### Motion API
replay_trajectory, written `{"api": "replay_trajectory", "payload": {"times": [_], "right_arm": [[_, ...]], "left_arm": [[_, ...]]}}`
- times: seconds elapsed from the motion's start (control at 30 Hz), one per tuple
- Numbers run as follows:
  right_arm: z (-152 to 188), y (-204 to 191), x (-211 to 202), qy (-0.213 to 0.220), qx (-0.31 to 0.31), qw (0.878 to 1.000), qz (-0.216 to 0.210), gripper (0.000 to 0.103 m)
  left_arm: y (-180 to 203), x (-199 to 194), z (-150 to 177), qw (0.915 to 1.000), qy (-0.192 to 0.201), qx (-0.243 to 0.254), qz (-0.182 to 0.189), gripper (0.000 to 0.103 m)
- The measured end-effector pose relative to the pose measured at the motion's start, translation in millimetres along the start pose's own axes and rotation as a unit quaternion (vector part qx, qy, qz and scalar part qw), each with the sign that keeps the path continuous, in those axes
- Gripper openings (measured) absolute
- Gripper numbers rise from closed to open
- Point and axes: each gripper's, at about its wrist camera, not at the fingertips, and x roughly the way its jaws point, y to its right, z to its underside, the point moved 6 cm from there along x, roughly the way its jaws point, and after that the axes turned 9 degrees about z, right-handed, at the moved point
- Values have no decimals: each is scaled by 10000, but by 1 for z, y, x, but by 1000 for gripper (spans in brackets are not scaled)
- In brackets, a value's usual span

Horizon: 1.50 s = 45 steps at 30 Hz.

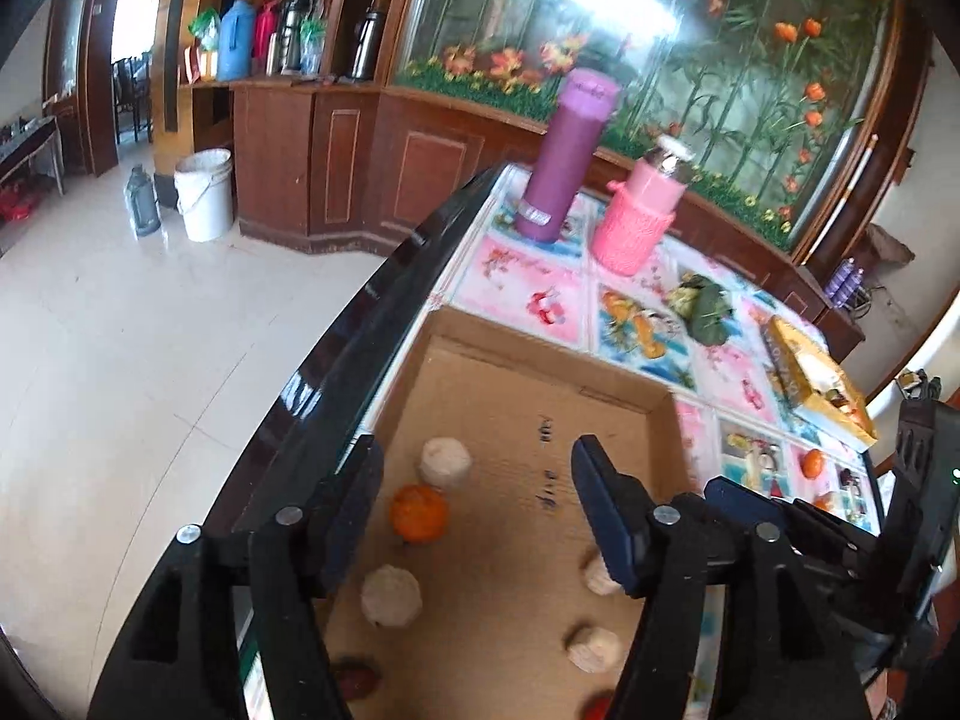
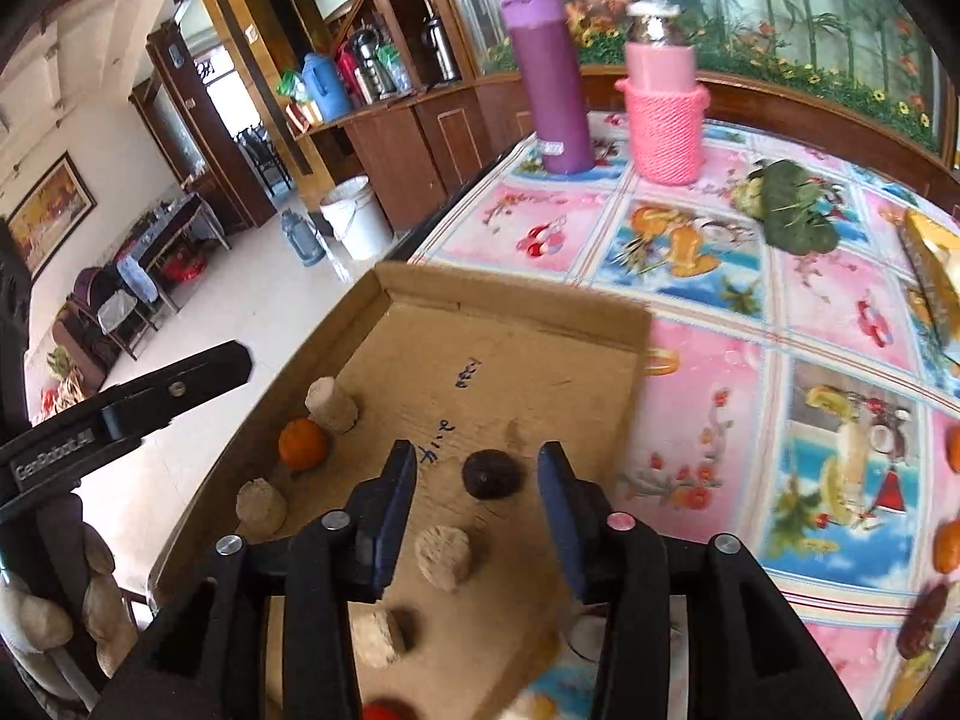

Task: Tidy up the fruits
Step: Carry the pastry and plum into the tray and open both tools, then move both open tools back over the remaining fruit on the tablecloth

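A shallow cardboard tray (image 1: 657,405) (image 2: 636,330) lies at the table's left edge. In it are an orange (image 1: 419,512) (image 2: 303,444), several pale cork-like lumps (image 1: 444,462) (image 2: 331,404) and small red fruits (image 1: 355,679). A dark round fruit (image 2: 491,473) lies in the tray between and just ahead of my right gripper's fingers. My right gripper (image 2: 477,468) is open and empty above it. My left gripper (image 1: 477,468) is open and empty over the tray's near half. More oranges (image 1: 814,462) (image 2: 948,546) lie on the tablecloth to the right.
A purple flask (image 1: 567,153) (image 2: 549,78) and a pink knitted-sleeve bottle (image 1: 639,213) (image 2: 663,114) stand at the table's far end. A green leafy bundle (image 1: 705,306) (image 2: 792,207) and a yellow box (image 1: 816,381) lie on the colourful cloth. The table's left edge drops to the tiled floor.
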Motion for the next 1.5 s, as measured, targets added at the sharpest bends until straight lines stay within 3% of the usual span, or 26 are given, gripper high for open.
{"api": "replay_trajectory", "payload": {"times": [0.23, 0.33, 0.53, 0.83, 1.1, 1.3, 1.5], "right_arm": [[29, 60, -55, 249, 250, 9988, 327, 56], [50, 96, -77, 300, 504, 9967, 553, 61], [86, 160, -123, 413, 1090, 9888, 933, 61], [112, 248, -181, 718, 1865, 9696, 1412, 67], [132, 297, -164, 513, 2243, 9611, 1526, 67], [123, 313, -133, 404, 2340, 9601, 1480, 67], [101, 326, -108, 342, 2284, 9621, 1453, 67]], "left_arm": [[75, -35, 39, 9972, 270, 666, 210, 75], [109, -41, 63, 9938, 339, 1050, 151, 76], [166, -52, 100, 9822, 576, 1784, -117, 80], [208, -39, 128, 9761, 147, 2161, 196, 80], [207, -13, 136, 9778, -150, 2055, 388, 80], [214, 23, 135, 9792, -481, 1880, 592, 80], [253, 69, 139, 9703, -885, 1998, 1036, 80]]}}
